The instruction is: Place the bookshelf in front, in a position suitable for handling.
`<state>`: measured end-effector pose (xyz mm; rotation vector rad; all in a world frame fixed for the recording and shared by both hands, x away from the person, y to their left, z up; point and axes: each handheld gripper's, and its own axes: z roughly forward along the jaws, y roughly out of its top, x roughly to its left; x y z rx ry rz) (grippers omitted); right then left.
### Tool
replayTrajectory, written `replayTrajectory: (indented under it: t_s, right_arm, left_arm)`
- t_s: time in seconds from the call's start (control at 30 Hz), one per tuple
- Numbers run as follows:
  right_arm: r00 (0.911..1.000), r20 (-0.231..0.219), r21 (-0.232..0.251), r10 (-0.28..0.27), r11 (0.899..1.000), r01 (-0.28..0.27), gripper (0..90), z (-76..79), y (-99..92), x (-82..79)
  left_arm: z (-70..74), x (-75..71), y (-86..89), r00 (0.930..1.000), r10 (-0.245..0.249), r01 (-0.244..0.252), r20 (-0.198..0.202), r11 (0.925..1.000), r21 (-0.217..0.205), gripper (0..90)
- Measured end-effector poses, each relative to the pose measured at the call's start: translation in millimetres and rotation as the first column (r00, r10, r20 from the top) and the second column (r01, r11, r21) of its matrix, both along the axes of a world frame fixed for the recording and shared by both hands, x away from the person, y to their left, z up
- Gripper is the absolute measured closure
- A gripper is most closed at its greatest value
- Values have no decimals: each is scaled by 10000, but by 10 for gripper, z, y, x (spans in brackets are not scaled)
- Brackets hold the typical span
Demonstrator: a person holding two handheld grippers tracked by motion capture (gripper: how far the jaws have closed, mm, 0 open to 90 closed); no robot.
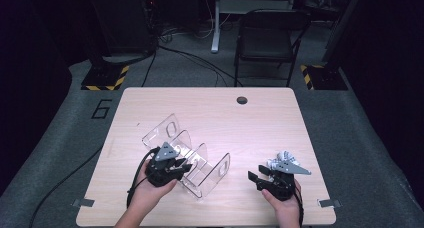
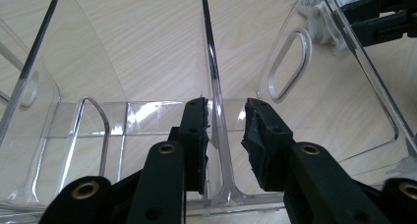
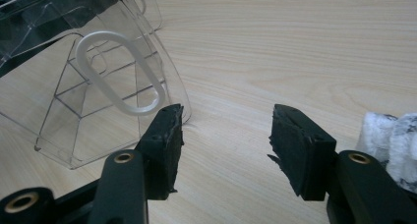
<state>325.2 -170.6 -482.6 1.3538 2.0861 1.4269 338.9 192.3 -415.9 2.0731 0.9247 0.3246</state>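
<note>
Clear acrylic rack [image 1: 192, 155] sits on the worktop [image 1: 260, 123], left of centre, running diagonally from far-left to near-right, with upright divider panels that have oval cutouts. Left gripper [image 1: 176, 165] is on the rack's near-left side, held in the person's left hand [image 1: 150, 190]. In the left gripper view its jaws straddle one upright divider [image 2: 212, 76]: the left pad looks to be touching or just beside the panel, the right pad is a little apart from it, so not a clamp; the exact contact on the left pad is hard to call through the clear plastic. Right gripper [image 1: 256, 178] is well apart from the rack, on the near-right of the worktop, in the right hand [image 1: 287, 208], jaws pointing left toward the rack's near end. Its jaws stand apart with only bare worktop between them; the rack's end panel [image 3: 113, 86] with its oval cutout is just beyond the left jaw tip in the right gripper view. A crumpled white-and-grey wad [image 1: 281, 160] lies just beside the right gripper, on its far side; can't tell what it is. Black folding chair [image 1: 267, 38] stands on the floor beyond the far edge.
</note>
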Motion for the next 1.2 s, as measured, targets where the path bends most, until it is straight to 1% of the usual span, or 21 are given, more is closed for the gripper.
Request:
replayTrajectory:
  t_s: [0.1, 0.13, 0.23, 0.27, 0.5, 0.63, 0.77, 0.83, 0.9, 0.93, 1.03, 1.07, 1.2]
  right_arm:
    - [10000, 42, 1, -6, 10000, 6, 455, -4, -30, 5]
    - [10000, 14, 31, -98, 9999, 98, 455, -1, -41, 4]
    - [9999, -7, 60, -110, 9999, 110, 455, 4, -44, 2]
    - [9999, 81, 7, -65, 10000, 65, 455, 6, -52, 6]
    - [9998, 29, -41, -218, 9998, 218, 455, 2, -111, 5]
    - [9995, 1, -1, -320, 9995, 320, 455, -3, -152, 8]
    - [9991, -11, -64, -413, 9991, 413, 455, -5, -176, 7]
    - [9991, 4, -106, -427, 9990, 427, 455, -6, -199, 9]
    - [9989, -26, -87, -468, 9989, 468, 455, -4, -212, 7]
    - [9988, 6, -103, -491, 9987, 491, 455, 0, -229, 7]
    - [9986, 52, -171, -532, 9984, 533, 454, 2, -263, 8]
    - [9984, -8, -109, -572, 9983, 572, 455, 4, -269, 2]
    - [9978, 7, -126, -669, 9977, 669, 454, 1, -313, -4]
  left_arm:
    - [1, -4, -1, 10000, -27, 27, -39, 10000, -2, 700]
    - [3, 3, 2, 9999, -100, 98, 83, 9998, 156, 704]
    - [-8, -1, -17, 9999, -46, 45, 113, 9999, 116, 708]
    - [-15, -5, -32, 9997, 3, -8, 225, 9997, 227, 713]
    - [-21, 15, -19, 9997, -97, 93, 203, 9997, 207, 724]
    - [-32, 21, -22, 9997, -73, 69, 215, 9998, 178, 733]
    - [-40, 22, -31, 9998, -15, 12, 216, 9999, 129, 735]
    - [-41, 23, -35, 9999, -4, 1, 168, 9999, 165, 737]
    - [-46, 24, -41, 9998, 24, -27, 195, 9999, 151, 738]
    - [-49, 31, -43, 9997, -5, -1, 260, 9997, 237, 737]
    - [-53, 31, -52, 9996, 23, -29, 283, 9998, 216, 738]
    - [-54, 31, -55, 9996, 31, -38, 283, 9996, 264, 738]
    - [-54, 39, -50, 9997, 8, -16, 264, 9996, 272, 748]
